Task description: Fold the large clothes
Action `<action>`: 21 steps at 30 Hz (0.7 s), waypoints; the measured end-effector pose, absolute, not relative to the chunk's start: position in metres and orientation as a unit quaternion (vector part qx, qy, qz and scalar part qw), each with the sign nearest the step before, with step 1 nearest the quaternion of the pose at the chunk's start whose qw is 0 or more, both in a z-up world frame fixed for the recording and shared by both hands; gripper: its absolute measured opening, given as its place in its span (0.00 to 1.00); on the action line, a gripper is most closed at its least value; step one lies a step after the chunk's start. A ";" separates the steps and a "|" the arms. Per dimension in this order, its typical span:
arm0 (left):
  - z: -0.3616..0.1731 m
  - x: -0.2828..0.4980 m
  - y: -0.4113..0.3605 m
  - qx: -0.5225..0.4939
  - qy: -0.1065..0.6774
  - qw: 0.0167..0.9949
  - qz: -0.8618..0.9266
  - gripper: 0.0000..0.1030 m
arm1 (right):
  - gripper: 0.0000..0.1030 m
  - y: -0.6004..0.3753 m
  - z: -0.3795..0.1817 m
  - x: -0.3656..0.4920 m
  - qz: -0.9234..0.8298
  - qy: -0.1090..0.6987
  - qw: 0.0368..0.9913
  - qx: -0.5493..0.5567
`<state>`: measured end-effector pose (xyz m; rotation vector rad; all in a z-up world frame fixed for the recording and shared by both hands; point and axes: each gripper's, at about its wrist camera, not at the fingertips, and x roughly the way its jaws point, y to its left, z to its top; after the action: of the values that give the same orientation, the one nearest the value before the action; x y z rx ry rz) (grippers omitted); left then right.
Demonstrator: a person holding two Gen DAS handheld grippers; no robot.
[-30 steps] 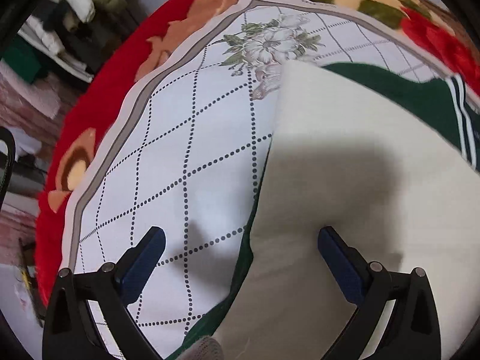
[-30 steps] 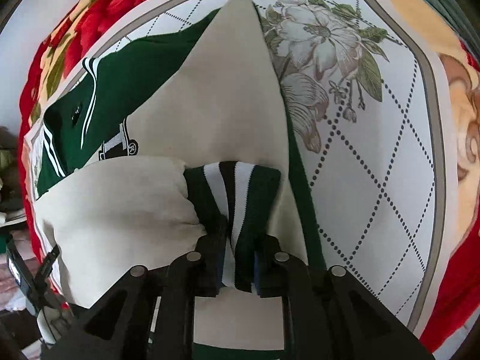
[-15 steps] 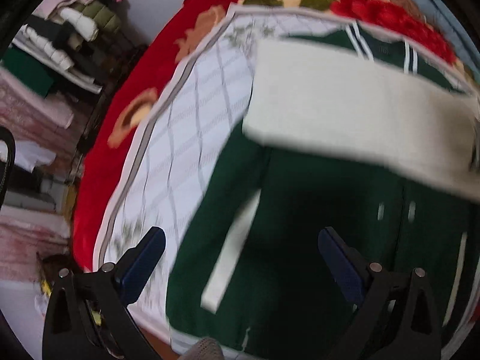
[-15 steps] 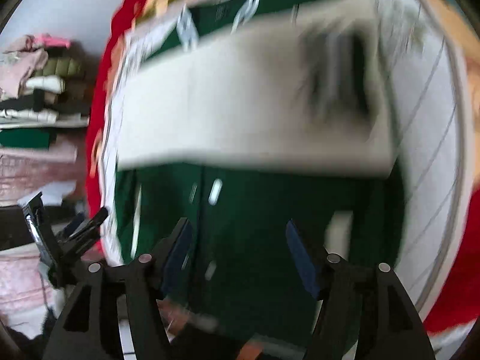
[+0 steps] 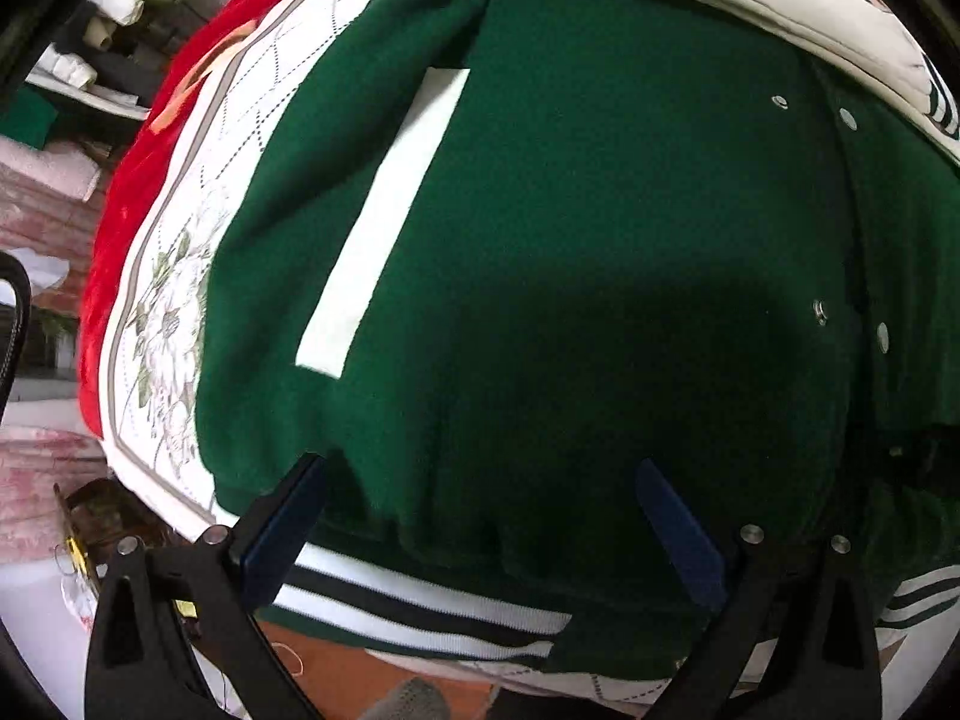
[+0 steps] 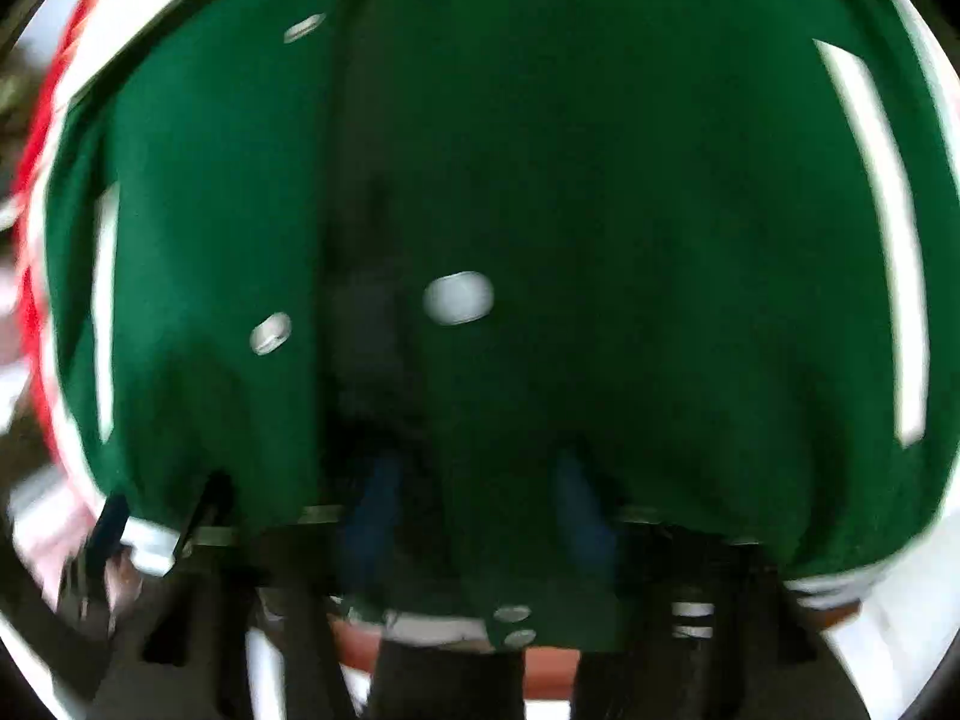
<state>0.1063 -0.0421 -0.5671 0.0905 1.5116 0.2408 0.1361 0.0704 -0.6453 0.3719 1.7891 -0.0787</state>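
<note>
A dark green varsity jacket (image 5: 570, 240) lies front-up on the bed, with a white pocket strip (image 5: 384, 222), metal snaps and a striped hem (image 5: 420, 618). Its cream sleeves (image 5: 690, 6) lie folded across the upper part. My left gripper (image 5: 480, 516) is open and empty, hovering over the jacket's lower left near the hem. In the blurred right wrist view the jacket (image 6: 600, 210) fills the frame. My right gripper (image 6: 474, 510) is open over the snap placket near the hem, with nothing between its fingers.
A white quilted sheet with dotted diamonds and flowers (image 5: 174, 300) lies under the jacket on a red floral blanket (image 5: 120, 180). Shelves with stacked clothes (image 5: 102, 18) stand at the far left. The bed's near edge and an orange-brown floor (image 5: 336, 666) show below the hem.
My right gripper let go of the striped cuff and opened. Both grippers pulled back from the folded sleeves to the jacket's hem. The sleeves now lie across the upper body.
</note>
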 end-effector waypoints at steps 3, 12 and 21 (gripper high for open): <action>-0.569 0.110 -0.039 0.034 0.680 0.726 0.098 1.00 | 0.11 0.071 -0.638 0.132 -0.050 0.767 0.606 0.205; -0.573 0.104 -0.023 -0.005 0.674 0.734 0.082 1.00 | 0.10 0.112 -0.602 0.132 0.007 0.751 0.618 0.232; -0.517 0.107 0.047 -0.069 0.640 0.754 0.130 1.00 | 0.54 0.106 -0.615 0.158 0.071 0.765 0.583 0.263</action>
<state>0.1072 0.0474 -0.5172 -0.1511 1.3958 0.2829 0.1580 0.1060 -0.6153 0.6150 1.7864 0.1659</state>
